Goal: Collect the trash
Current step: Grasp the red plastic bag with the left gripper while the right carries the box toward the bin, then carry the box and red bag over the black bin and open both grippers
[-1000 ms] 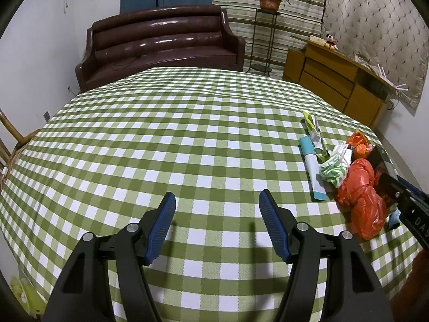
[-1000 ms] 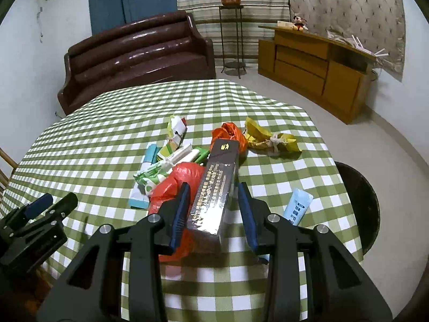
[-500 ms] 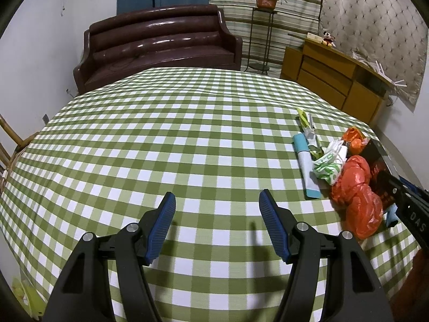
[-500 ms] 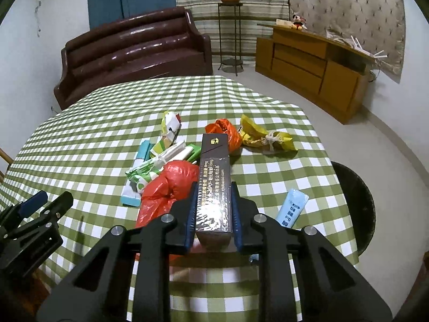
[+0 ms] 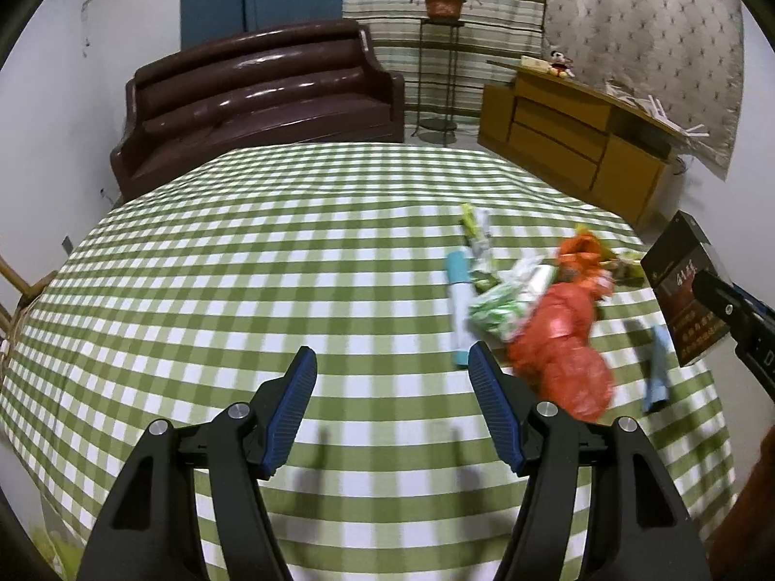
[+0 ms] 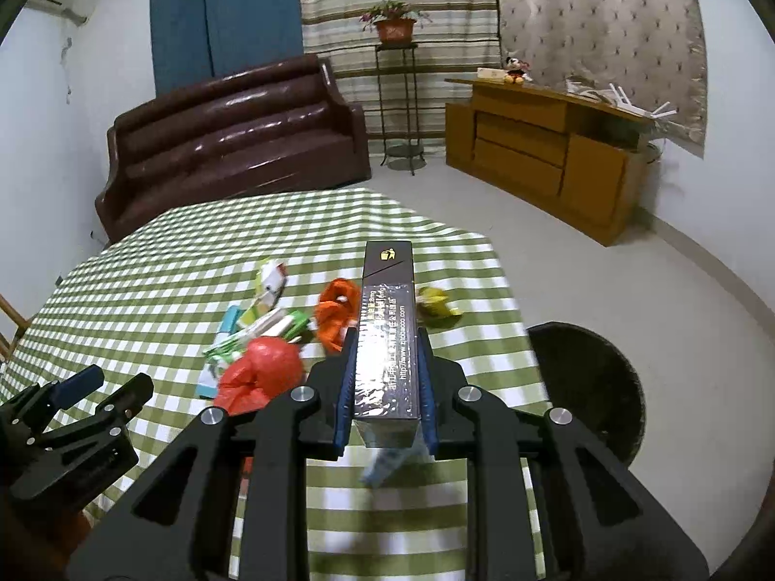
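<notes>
My right gripper [image 6: 385, 339] is shut on a long dark carton [image 6: 387, 334] and holds it above the green checked table [image 6: 160, 266]. The carton also shows at the right edge of the left wrist view [image 5: 688, 290]. Below and left lies a trash pile: a red plastic bag [image 6: 261, 373], an orange bag [image 6: 336, 310], green and white wrappers [image 6: 261, 324], a yellow wrapper [image 6: 436, 302] and a blue tube [image 5: 656, 368]. My left gripper [image 5: 392, 363] is open and empty over the table, left of the red bag [image 5: 562, 348].
A round black bin [image 6: 586, 382] stands on the floor right of the table. A brown sofa [image 5: 256, 97] is behind the table, a wooden cabinet [image 5: 576, 145] at the back right, a plant stand [image 5: 438, 48] between them. A wooden chair [image 5: 14, 285] is at the left edge.
My right gripper closed on the dark carton and lifted it off the pile. My left gripper moved right, closer to the trash pile.
</notes>
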A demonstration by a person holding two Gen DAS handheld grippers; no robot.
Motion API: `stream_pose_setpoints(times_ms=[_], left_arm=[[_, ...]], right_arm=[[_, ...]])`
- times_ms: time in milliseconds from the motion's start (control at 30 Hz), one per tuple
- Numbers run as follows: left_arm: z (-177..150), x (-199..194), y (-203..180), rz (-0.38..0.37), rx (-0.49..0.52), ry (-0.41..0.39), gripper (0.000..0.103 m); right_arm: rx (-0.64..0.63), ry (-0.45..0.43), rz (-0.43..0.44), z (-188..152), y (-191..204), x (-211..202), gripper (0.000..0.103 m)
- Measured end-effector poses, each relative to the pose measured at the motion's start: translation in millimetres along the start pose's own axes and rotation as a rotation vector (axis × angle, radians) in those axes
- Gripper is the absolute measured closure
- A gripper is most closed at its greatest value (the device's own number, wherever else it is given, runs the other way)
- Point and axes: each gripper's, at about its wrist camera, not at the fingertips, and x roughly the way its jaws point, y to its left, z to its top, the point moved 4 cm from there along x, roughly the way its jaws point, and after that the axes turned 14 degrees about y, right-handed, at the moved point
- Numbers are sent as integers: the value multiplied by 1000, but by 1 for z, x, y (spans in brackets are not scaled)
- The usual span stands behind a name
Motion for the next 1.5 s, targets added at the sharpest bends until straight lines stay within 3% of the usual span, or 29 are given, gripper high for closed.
stream_pose_setpoints(times_ms=[433, 667, 767, 833, 967, 1200, 1500], left_arm=[[-3, 3, -69, -34, 94, 22, 31], [-6, 15, -87, -21, 117, 35, 32], [-8, 19, -91, -18, 123, 42, 44], [-9, 21, -94, -19, 134, 44, 59], [-11, 23, -100, -13, 157, 41, 74], [-14, 18, -102, -32, 158, 27, 86], [-16, 0, -107, -70, 155, -2, 88]], right_arm=[[77, -15, -33, -17, -75, -8, 81], [98, -7, -21, -24, -93, -5, 81], [100, -2, -12, -27, -94, -2, 81], [101, 1, -7, -28, -95, -1, 81], [104, 6, -1, -30, -97, 1, 81], [107, 8, -1, -28, -98, 2, 81], [112, 3, -17, -28, -102, 4, 81]])
